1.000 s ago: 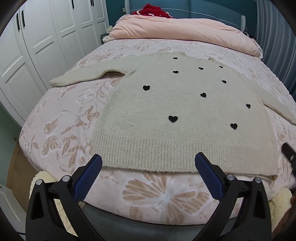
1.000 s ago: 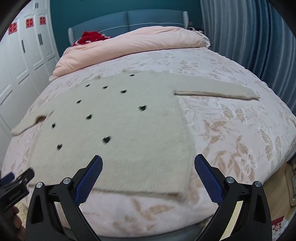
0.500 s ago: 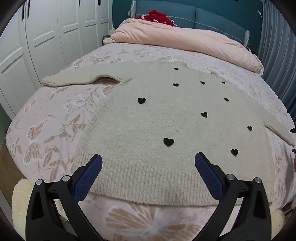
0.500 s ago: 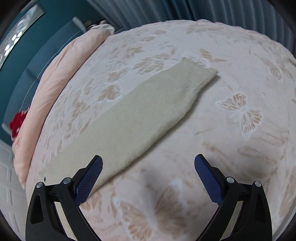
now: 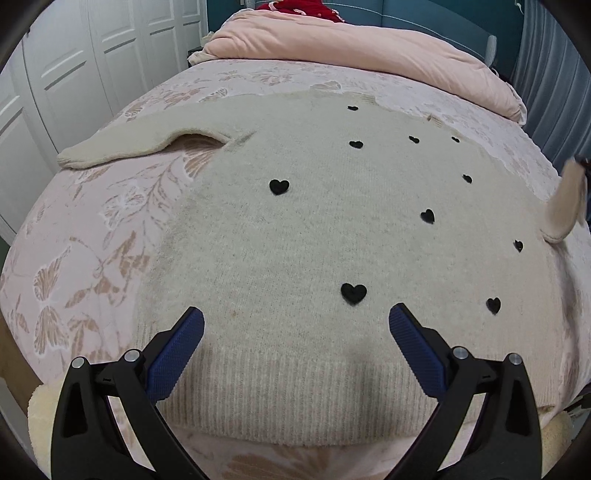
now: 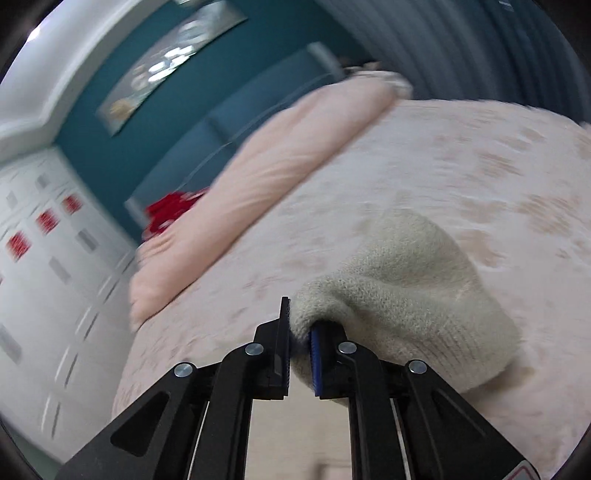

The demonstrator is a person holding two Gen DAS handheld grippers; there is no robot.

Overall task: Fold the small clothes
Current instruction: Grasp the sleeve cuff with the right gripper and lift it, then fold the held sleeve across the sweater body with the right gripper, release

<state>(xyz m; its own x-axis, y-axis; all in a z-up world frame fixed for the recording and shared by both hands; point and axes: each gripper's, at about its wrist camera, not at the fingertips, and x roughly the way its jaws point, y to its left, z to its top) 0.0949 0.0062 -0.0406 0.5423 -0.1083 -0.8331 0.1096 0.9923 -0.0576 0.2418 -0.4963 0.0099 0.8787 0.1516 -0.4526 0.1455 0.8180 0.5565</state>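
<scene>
Tongs, two in all: left gripper (image 5: pixel 296 325) stands wide, its blue pads (image 5: pixel 176 349) spread apart above the near part of the sweater and closed on nothing; right gripper (image 6: pixel 298 343) is drawn narrow, clamped on a bunch of cream knit. Largest item, one bed (image 5: pixel 92 236) with a pink floral cover, filling the left wrist view from near edge to far. One pink duvet (image 5: pixel 369 48) is rolled across the far end of the bed, with one red item (image 5: pixel 306 5) beyond it against the teal headboard (image 5: pixel 436 18). White wardrobe doors (image 5: pixel 74 66) stand on the left. One cream sweater (image 5: pixel 314 236) lies flat, front up, on the middle of the bed, ribbed hem at the near edge directly under and just beyond the left gripper. Sleeves, two: the left sleeve (image 5: pixel 129 146) lies flat, stretched out to the left on the cover; the right sleeve (image 6: pixel 402 295) is raised off the cover with its cuff end pinched between the right gripper's pads, and its lifted tip shows at the right edge of the left wrist view (image 5: pixel 567 203). Black hearts (image 5: pixel 353 292) on the sweater front, ten counted, the nearest lying just beyond the left gripper's pads. Right wrist view is motion-blurred, so finer detail there cannot be read.
</scene>
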